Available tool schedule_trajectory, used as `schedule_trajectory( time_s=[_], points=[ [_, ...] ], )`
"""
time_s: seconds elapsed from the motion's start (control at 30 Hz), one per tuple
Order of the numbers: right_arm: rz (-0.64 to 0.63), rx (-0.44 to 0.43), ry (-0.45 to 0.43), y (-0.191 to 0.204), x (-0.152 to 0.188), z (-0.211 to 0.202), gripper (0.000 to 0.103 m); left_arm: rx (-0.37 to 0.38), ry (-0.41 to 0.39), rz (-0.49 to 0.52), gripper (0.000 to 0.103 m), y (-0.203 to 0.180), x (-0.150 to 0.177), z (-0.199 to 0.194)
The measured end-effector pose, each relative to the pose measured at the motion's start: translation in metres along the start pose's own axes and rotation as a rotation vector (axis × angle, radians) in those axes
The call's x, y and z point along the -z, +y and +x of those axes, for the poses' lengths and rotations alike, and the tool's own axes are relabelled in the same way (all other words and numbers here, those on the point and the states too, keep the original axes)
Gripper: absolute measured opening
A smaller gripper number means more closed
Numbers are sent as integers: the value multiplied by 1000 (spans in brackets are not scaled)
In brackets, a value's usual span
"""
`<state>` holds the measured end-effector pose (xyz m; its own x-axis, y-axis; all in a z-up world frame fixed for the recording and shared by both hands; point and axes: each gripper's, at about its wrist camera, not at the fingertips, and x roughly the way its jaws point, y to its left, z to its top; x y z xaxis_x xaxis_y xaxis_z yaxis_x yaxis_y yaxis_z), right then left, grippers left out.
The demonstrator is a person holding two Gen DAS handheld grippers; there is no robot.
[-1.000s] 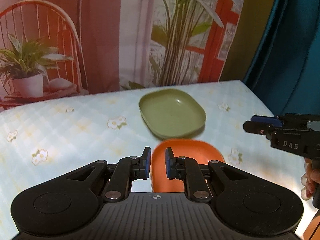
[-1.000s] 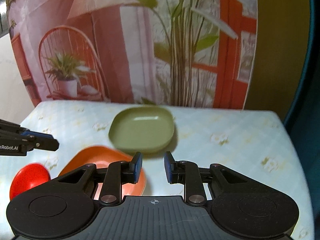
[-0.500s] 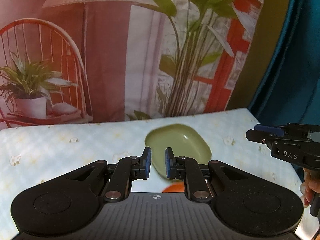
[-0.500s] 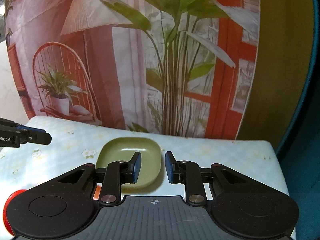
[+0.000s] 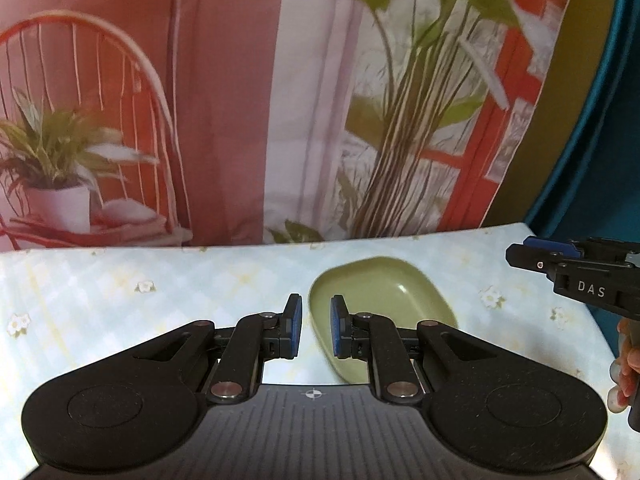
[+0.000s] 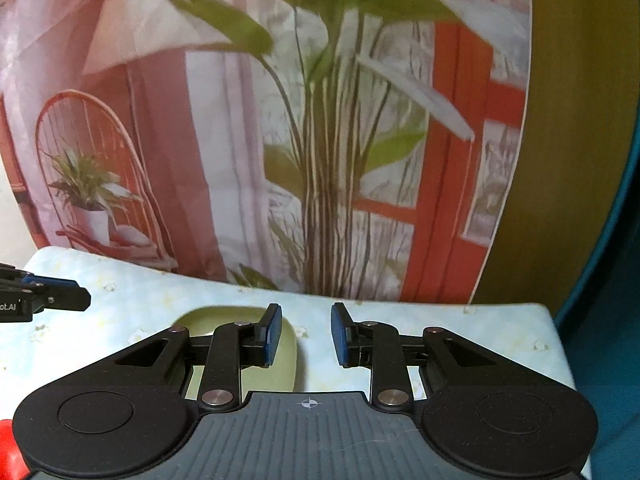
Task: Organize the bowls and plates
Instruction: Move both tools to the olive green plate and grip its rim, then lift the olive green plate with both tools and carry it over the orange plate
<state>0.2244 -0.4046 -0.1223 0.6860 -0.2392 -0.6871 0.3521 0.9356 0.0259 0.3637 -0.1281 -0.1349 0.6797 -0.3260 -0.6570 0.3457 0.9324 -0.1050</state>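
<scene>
The left gripper (image 5: 314, 326) is sitting closed down to its narrowest, a thin slit between the blue pads and nothing in it. The right gripper (image 6: 306, 334) is standing a little open, a plain gap between its pads, also empty. A hand (image 5: 626, 364) is showing at the right edge of the left view, wrapped round the right tool's grip.

Just past the fingers, the green dish (image 5: 384, 296) is lying on the flowered tablecloth (image 5: 120, 300). In the left view it is sitting straight ahead and slightly right of the slit, its near rim hidden behind the right-hand finger. Its longer side seems to be running away from the camera, slanting toward the upper right. In the right view the same dish is falling left of centre, mostly behind the left-hand finger. So the left tool is looking better lined up with it, though which is nearer I cannot tell. A scrap of something red (image 6: 8, 452) is peeking in at the lower left corner of the right view.

For lettering, "DAS" (image 5: 591, 291) is reading clearly on the right tool's side; the left tool is showing only a cut-off fragment ending in "AI".

Farthest back, a printed backdrop (image 5: 224, 120) is hanging, bearing no writing.
</scene>
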Motion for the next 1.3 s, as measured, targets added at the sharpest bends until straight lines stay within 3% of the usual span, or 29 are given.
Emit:
schedule_trajectory(
  time_s=[0.3,0.47,0.57,1.13,1.23,1.3],
  points=[
    [39,-5,71,-15,25,37,29,14,76,-38,16,6,9,35],
    [69,-17,108,-19,34,56,30,33,105,-44,28,0,13,51],
    [82,-28,123,-18,39,65,31,26,146,-56,28,0,19,62],
    [106,-58,188,-4,54,95,31,64,220,-94,27,8,33,87],
    [111,-50,193,-2,53,96,26,84,215,-72,14,5,32,85],
    [110,-51,197,0,53,95,17,90,211,-64,14,3,31,83]
  ],
)
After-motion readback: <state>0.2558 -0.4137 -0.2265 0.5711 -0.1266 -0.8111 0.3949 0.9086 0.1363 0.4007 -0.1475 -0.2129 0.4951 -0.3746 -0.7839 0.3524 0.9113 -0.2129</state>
